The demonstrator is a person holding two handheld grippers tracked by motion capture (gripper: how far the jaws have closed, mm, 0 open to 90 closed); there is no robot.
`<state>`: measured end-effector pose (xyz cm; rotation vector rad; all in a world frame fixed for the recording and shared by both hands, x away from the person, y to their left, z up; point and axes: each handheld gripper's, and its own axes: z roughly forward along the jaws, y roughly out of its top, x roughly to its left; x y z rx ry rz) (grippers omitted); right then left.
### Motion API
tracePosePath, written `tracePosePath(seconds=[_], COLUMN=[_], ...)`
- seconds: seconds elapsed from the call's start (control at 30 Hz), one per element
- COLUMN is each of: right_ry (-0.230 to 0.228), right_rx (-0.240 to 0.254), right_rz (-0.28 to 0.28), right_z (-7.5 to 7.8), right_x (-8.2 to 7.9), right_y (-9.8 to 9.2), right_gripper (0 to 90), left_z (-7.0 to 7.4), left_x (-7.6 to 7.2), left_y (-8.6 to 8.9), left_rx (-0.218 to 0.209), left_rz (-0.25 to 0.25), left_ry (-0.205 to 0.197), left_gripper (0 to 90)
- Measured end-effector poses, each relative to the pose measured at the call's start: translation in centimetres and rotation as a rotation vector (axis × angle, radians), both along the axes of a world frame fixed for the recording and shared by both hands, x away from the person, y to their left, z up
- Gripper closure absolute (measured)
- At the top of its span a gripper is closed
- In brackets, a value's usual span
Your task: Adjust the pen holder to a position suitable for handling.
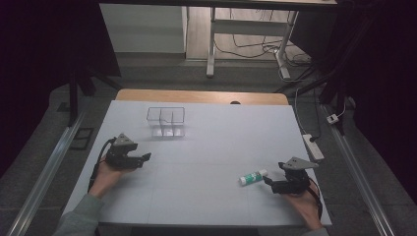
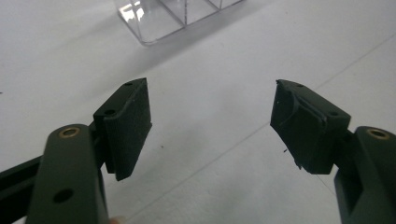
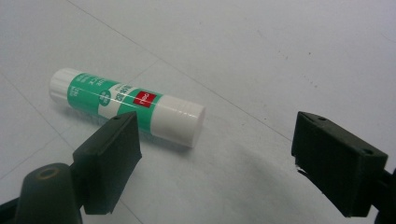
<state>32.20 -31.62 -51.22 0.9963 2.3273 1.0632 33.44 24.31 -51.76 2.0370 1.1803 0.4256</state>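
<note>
A green-and-white glue stick [image 1: 253, 177] lies on its side on the white table, right of centre. In the right gripper view the glue stick [image 3: 126, 105] rests just beyond the left jaw, not between the pads. My right gripper [image 1: 268, 181] is open, a little to the right of the stick. At the table's left my left gripper [image 1: 146, 158] is held open, nothing between its jaws. Seen in the left gripper view, my left gripper [image 2: 211, 123] points toward a clear plastic divided box [image 2: 170, 16]. The same box [image 1: 165, 121] stands at the back middle of the table.
The white table top [image 1: 206, 147] has a wooden edge at the back. A power strip [image 1: 313, 146] with cables lies on the floor off the right edge. Metal rails run along both sides. A white desk frame stands behind.
</note>
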Motion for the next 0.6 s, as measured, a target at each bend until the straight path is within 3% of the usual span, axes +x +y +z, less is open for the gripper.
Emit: tracePosePath(seconds=[0.6], right_ry=[0.004], right_rx=[-0.007], right_rz=[-0.006], right_z=[0.0], right_x=[0.0], right_y=[0.0], right_gripper=[14.7], left_z=[0.0], left_x=[3.0], left_y=[0.5], left_rx=[-0.01], left_rz=[0.035], left_ry=[0.013], left_gripper=[29.3])
